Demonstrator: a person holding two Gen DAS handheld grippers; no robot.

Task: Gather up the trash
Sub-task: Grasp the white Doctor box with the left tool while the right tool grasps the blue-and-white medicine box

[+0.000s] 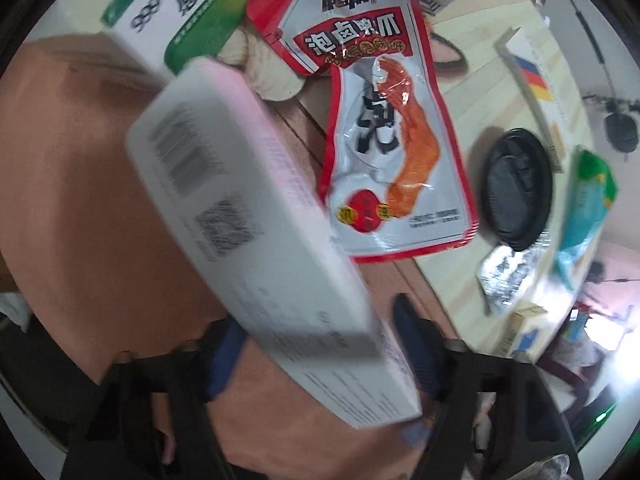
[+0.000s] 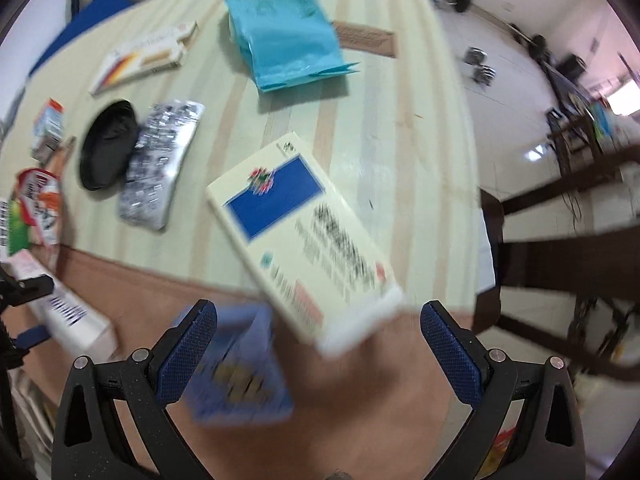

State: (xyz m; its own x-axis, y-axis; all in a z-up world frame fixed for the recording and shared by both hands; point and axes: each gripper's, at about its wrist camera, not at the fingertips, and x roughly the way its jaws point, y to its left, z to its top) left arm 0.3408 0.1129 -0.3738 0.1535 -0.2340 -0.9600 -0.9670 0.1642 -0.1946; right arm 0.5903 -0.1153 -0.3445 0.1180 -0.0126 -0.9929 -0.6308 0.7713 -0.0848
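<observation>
My left gripper [image 1: 320,344] has its jaws wide apart around a white and pink carton [image 1: 256,224], which is blurred; whether the pads touch it I cannot tell. It hangs over a brown cardboard box [image 1: 72,184]. My right gripper [image 2: 318,344] is open. A cream box with a blue panel [image 2: 300,236] and a small blue packet [image 2: 240,376] are blurred between and above its fingers, over the brown box floor [image 2: 360,420]. A red and silver snack pouch [image 1: 384,128] lies at the box's edge.
On the striped table [image 2: 380,128] lie a black lid [image 2: 106,148], a silver blister sheet [image 2: 160,164], a light blue bag [image 2: 284,40] and a flat white box [image 2: 140,60]. A green and white medicine box [image 1: 180,4] lies beyond the carton. Dark chairs [image 2: 560,248] stand right.
</observation>
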